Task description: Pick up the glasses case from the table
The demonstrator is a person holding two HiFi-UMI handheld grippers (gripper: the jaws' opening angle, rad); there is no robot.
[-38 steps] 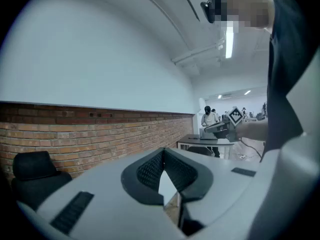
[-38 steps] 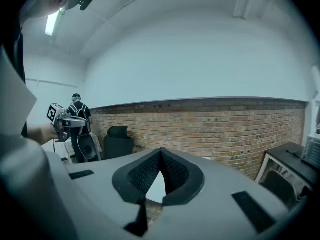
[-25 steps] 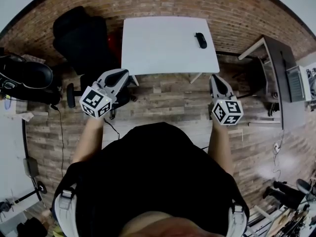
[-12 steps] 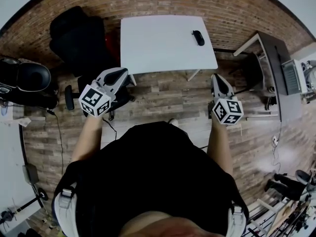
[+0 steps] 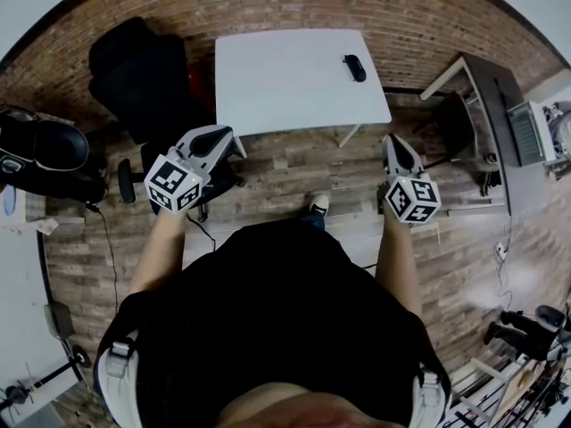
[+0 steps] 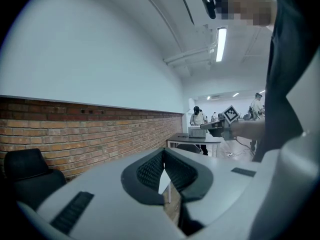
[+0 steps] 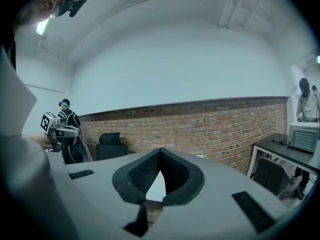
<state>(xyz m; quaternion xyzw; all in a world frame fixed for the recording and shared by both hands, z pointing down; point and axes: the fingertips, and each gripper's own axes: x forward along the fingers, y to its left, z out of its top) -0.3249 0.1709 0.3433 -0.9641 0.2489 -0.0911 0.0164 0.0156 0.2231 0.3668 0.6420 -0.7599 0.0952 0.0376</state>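
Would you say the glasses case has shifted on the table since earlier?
No; the glasses case stays near the far right corner of the table.

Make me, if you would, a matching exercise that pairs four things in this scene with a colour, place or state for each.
Things:
1. glasses case
2. table
3. office chair
4. right hand-held gripper

Descriptions:
A. jaws together, nothing between them
B. small and dark, lying near the table's far right corner
C. white, standing in front of the brick wall
D. black, standing to the table's left in the head view

Pairs: 1-B, 2-C, 3-D, 4-A
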